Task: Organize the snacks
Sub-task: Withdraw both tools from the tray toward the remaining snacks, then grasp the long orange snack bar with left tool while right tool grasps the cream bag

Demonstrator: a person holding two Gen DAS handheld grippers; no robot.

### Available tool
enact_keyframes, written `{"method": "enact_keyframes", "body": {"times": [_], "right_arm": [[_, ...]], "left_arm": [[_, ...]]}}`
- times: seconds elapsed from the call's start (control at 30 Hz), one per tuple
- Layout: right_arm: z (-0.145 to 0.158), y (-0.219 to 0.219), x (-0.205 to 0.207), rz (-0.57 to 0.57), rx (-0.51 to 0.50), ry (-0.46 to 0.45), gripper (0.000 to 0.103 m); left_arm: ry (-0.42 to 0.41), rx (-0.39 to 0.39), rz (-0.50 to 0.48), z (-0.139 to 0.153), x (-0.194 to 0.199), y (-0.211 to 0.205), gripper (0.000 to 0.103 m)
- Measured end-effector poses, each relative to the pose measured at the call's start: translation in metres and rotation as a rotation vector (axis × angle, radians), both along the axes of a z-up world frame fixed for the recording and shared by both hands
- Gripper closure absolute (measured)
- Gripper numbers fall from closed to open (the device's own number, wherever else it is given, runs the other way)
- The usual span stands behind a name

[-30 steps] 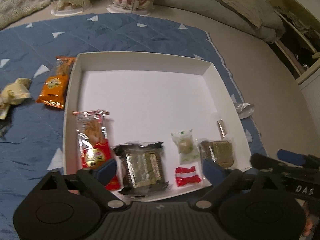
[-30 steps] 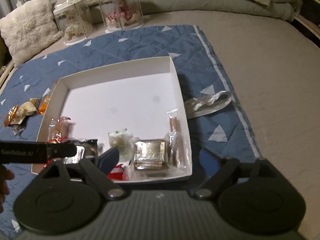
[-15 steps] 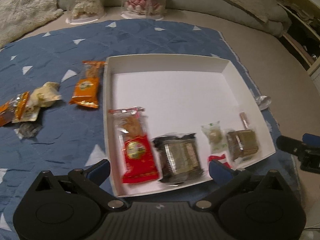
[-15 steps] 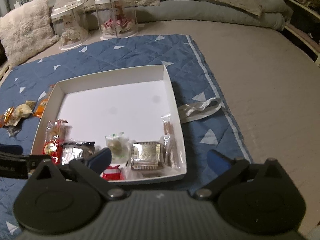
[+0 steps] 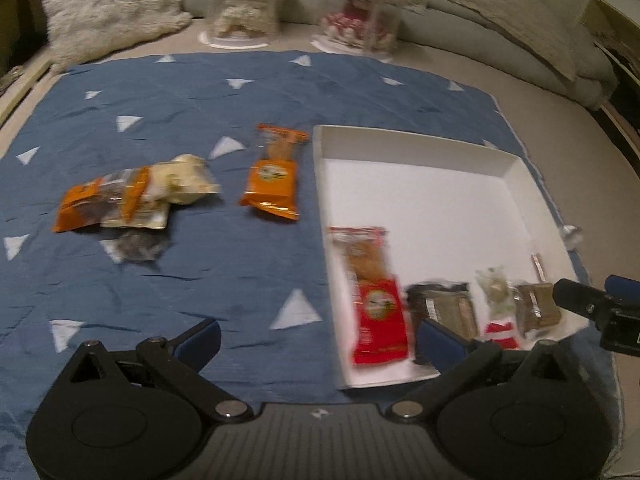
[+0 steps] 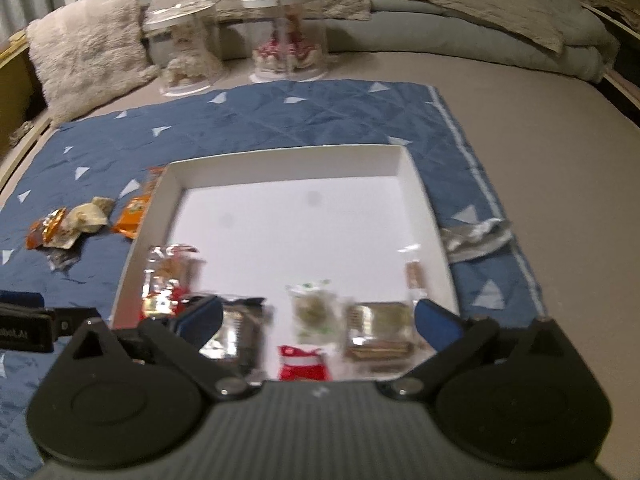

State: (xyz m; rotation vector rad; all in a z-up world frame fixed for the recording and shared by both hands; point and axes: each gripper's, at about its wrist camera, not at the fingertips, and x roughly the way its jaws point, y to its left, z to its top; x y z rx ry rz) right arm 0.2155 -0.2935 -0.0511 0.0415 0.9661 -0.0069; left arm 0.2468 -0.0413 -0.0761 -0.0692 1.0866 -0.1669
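Observation:
A white box (image 5: pixel 516 172) (image 6: pixel 416 184) lies on a blue quilted mat (image 5: pixel 200 272). Along its near edge lie a red snack pack (image 5: pixel 372 296), a dark wafer pack (image 5: pixel 444 312), a green-white candy (image 6: pixel 312 308), a small red candy (image 6: pixel 304 364) and a brown pack (image 6: pixel 380 332). On the mat left of the box lie an orange pack (image 5: pixel 274 174) and a pile of small snacks (image 5: pixel 136 196). My left gripper (image 5: pixel 318 338) is open and empty over the mat at the box's near-left corner. My right gripper (image 6: pixel 318 320) is open and empty above the box's near edge.
Two clear domes with dolls (image 6: pixel 286 36) and a fluffy pillow (image 6: pixel 84 44) stand beyond the mat. A silver wrapper (image 6: pixel 476 236) lies right of the box. Grey bedding (image 6: pixel 480 12) runs along the back. The right gripper's body (image 5: pixel 592 304) shows at the left view's right edge.
My left gripper has swung left, so the box now sits at the right and the loose snacks on the mat have come into view. My right gripper has shifted slightly left over the box.

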Motion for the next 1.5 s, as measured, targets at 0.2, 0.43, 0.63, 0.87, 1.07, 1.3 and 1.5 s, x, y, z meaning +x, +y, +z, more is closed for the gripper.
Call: {"method": "enact_keyframes", "body": {"times": [0.2,0.43,0.63,0.87,1.07,1.3,1.5], "right_arm": [[-0.001,0.037,0.017,0.066,0.008,-0.004,0.0],[-0.007,0.077,0.036,0.122,0.024,-0.004,0.0],[-0.01,0.122,0.054,0.194,0.048,-0.011,0.0],[-0.021,0.172,0.073,0.299,0.059,-0.038,0.0],[-0.032,0.199,0.09,0.341,0.094,-0.081,0.0],[-0.041,0.211,0.115,0.336,0.169,-0.108,0.0],[-0.041,0.201,0.13,0.317,0.213,-0.138,0.001]], "left_arm": [[-0.018,0.019,0.074,0.004,0.004,0.046,0.0],[-0.038,0.019,0.21,0.006,0.011,0.11,0.0],[-0.056,-0.019,0.335,0.007,0.017,0.154,0.0],[-0.078,-0.13,0.524,0.002,0.039,0.193,0.0],[-0.058,-0.219,0.671,-0.022,0.068,0.207,0.0],[-0.062,-0.241,0.718,-0.044,0.099,0.197,0.0],[-0.108,-0.038,0.637,-0.054,0.124,0.172,0.0]]}}
